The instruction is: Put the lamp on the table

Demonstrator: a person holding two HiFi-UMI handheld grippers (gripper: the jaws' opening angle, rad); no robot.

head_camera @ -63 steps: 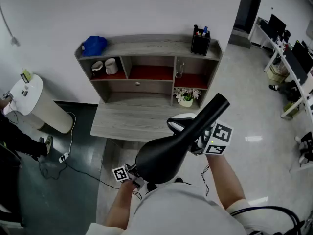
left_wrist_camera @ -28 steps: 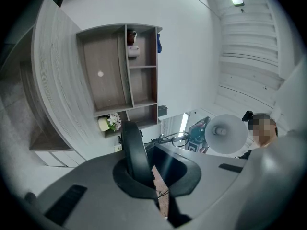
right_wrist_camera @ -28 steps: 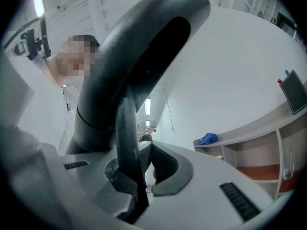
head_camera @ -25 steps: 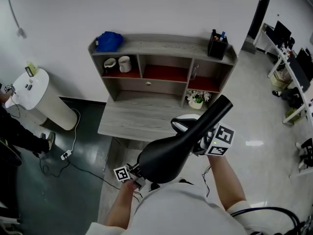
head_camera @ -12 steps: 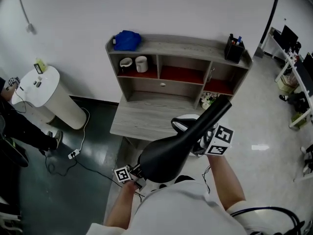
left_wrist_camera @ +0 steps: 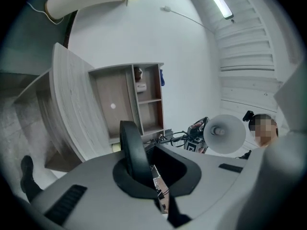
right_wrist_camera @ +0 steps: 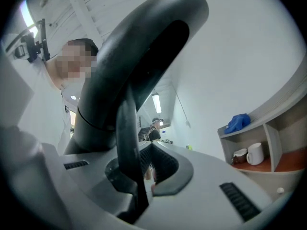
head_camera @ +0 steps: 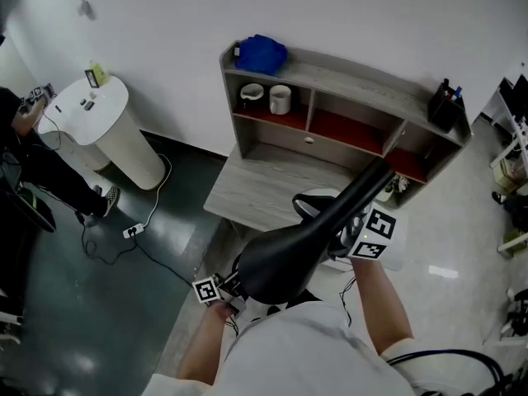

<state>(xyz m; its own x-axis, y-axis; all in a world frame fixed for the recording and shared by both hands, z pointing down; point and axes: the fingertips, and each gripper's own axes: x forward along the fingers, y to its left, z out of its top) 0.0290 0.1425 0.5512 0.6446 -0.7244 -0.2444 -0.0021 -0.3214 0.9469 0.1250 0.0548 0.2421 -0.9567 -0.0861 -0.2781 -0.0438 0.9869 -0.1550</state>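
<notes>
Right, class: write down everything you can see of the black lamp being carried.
The lamp is matte black and plastic-looking: a broad rounded body tapering into a long arm angled up to the right. It is held in the air, tilted, not resting on the desk. The left gripper and right gripper are both shut on it.

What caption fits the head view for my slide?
Left tool and right tool grip the black lamp in front of the grey desk.
</notes>
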